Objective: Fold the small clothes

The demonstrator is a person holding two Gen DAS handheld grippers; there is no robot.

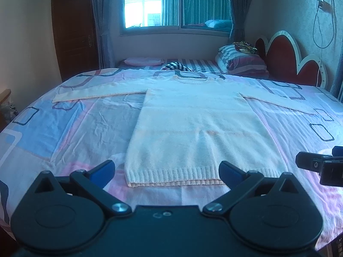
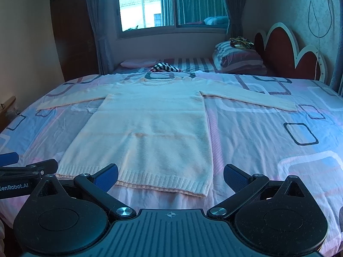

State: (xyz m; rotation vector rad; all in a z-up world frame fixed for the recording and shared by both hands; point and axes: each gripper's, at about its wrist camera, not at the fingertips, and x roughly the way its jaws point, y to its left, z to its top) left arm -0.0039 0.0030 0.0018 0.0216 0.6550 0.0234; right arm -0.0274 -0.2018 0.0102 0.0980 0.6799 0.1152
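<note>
Sweater [image 1: 193, 124] flat beyond left gripper [image 1: 166, 170]

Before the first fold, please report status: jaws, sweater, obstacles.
Left gripper and right gripper: jaws open, empty. Sweater flat, sleeves spread, unfolded. Nothing on it.

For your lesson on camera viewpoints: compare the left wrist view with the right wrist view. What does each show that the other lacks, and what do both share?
Only the left wrist view shows the right gripper at its right edge. Only the right wrist view shows the left gripper at its left edge, with a GenRobot.AI label. Both show the cream sweater spread flat on the patterned bedsheet, sleeves out, plus the window and headboard.
</note>
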